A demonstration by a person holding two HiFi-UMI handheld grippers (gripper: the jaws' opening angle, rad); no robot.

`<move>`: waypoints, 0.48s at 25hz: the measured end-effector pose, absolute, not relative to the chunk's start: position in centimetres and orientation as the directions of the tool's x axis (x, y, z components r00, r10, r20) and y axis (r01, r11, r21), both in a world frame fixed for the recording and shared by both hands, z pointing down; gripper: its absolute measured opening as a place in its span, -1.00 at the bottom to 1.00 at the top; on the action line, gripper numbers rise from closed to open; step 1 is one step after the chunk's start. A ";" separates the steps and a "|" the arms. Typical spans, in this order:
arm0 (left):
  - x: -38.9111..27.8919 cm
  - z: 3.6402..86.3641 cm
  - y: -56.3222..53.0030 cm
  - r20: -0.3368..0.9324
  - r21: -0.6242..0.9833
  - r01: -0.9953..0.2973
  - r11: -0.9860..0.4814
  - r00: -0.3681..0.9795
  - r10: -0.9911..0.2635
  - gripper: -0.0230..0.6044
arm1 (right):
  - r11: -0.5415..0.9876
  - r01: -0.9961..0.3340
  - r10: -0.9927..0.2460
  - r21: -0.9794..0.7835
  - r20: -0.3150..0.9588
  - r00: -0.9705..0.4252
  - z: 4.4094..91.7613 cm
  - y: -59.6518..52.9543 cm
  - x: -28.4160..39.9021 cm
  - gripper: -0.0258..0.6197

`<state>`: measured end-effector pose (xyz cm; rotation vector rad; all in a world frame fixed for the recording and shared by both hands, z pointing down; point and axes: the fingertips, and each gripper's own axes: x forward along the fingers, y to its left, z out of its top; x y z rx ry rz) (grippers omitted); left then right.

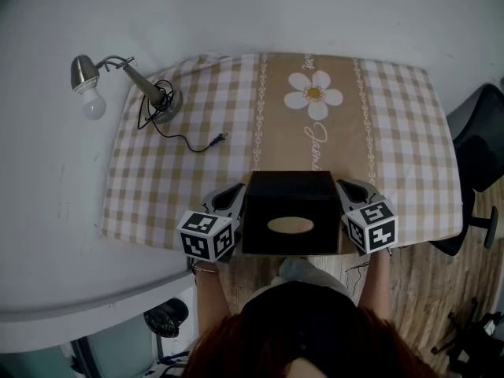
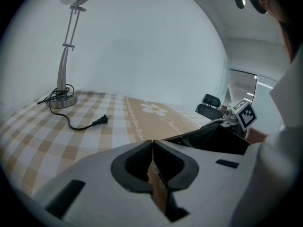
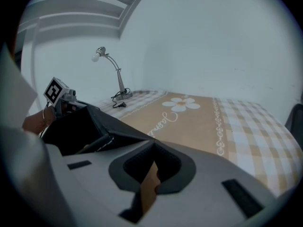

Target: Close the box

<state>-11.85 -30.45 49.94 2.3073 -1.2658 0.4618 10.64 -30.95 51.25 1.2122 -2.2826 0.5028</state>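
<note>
A black box (image 1: pixel 290 211) with an oval opening in its top stands at the near edge of the table. My left gripper (image 1: pixel 235 195) is against its left side and my right gripper (image 1: pixel 349 189) against its right side. In the left gripper view the jaws (image 2: pixel 152 143) are shut on a thin brown cardboard flap (image 2: pixel 157 186), with the box's dark wall (image 2: pixel 213 138) to the right. In the right gripper view the gripper (image 3: pixel 154 145) is likewise shut on a brown flap (image 3: pixel 147 186), and the box (image 3: pixel 80 126) lies to the left.
A checked tablecloth (image 1: pixel 378 124) with a daisy print covers the table. A silver desk lamp (image 1: pixel 118 81) stands at the far left, its cord and plug (image 1: pixel 216 139) trailing toward the middle. A black office chair (image 1: pixel 484 140) is off the table's right edge.
</note>
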 end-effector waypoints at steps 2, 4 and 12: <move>-11.8 50.1 -30.5 0.502 0.237 -0.849 -0.472 0.523 -0.689 -0.83 | 0.537 -0.839 -0.649 -0.089 0.592 -0.479 51.6 -31.0 10.6 -0.87; -11.7 50.3 -30.5 0.506 0.240 -0.845 -0.478 0.529 -0.681 -0.83 | 0.540 -0.836 -0.642 -0.097 0.595 -0.483 51.8 -31.0 10.6 -0.87; -11.3 50.7 -30.8 0.518 0.240 -0.829 -0.505 0.550 -0.655 -0.83 | 0.549 -0.827 -0.624 -0.119 0.600 -0.501 51.9 -31.4 10.3 -0.87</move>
